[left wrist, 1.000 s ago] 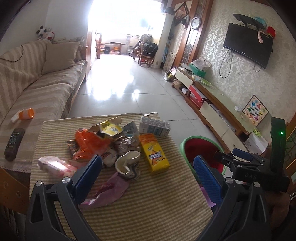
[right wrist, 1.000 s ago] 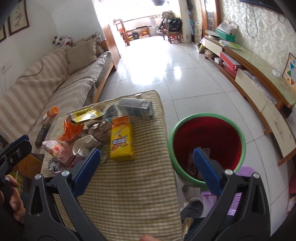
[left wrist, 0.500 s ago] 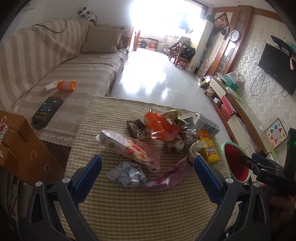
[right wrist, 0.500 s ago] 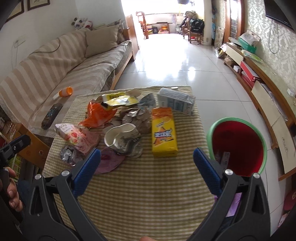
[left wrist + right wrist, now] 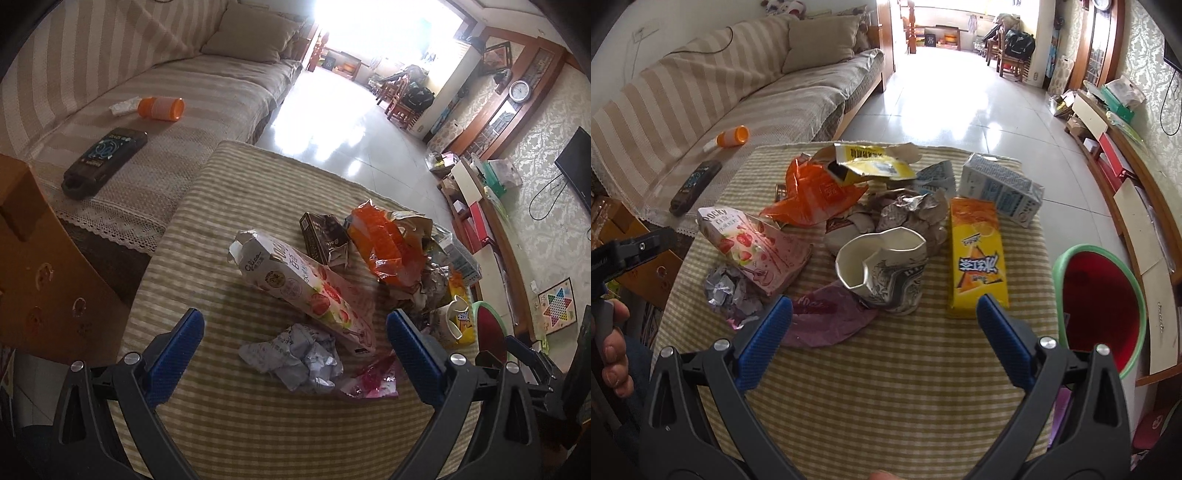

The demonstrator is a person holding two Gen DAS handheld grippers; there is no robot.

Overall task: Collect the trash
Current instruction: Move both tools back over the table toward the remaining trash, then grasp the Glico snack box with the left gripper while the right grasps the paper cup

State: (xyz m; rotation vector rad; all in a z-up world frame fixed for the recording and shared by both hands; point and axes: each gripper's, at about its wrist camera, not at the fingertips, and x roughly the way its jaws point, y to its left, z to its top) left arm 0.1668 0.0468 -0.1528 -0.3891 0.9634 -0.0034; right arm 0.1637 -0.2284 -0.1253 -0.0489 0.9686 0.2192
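Both tools are hovering spread wide, empty: left tool [image 5: 294, 341] lining up over the crumpled silver foil wrapper [image 5: 295, 355] on the striped tabletop [image 5: 229, 406], right tool [image 5: 884, 321] facing the crushed white paper cup [image 5: 882, 267]. Next, I'd say: descending, pinching, carrying to the green-rimmed red bin [image 5: 1102, 299].

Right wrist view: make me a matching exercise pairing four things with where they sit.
Things
1. yellow box
2. orange bottle
3. red bin
4. crumpled paper

Places
A. on the sofa
B. on the floor, right of the table
C. on the table, right of the crushed cup
D. near the table's left edge, below the pink strawberry box

Pairs: 1-C, 2-A, 3-B, 4-D
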